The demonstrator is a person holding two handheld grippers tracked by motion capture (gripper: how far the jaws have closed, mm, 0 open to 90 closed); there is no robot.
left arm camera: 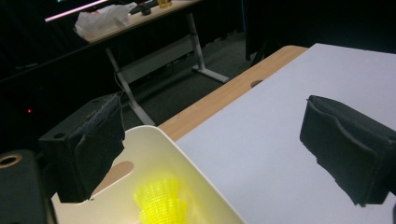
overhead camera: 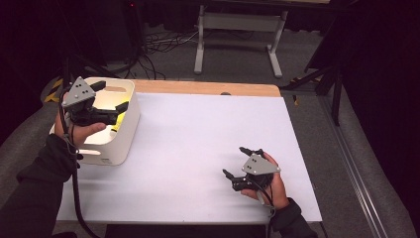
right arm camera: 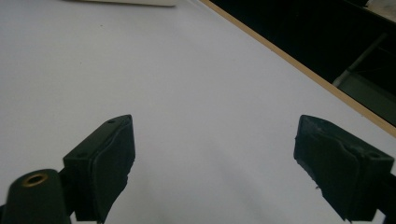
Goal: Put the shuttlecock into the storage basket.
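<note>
Our left gripper (overhead camera: pixel 110 97) hangs with jaws wide and empty over the white plastic bin (overhead camera: pixel 130 130), where the yellow plastic shuttlecocks (left arm camera: pixel 161 198) lie. We judge a drop just done; next, withdraw. Our right gripper (overhead camera: pixel 236 161) rests wide apart on the white bench (overhead camera: pixel 198 148).

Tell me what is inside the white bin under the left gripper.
The white bin holds yellow ribbed plastic pieces, apparently stacked. The left gripper, jaws open, hovers above and covers part of the interior; the bin's wall hides the rest.
</note>
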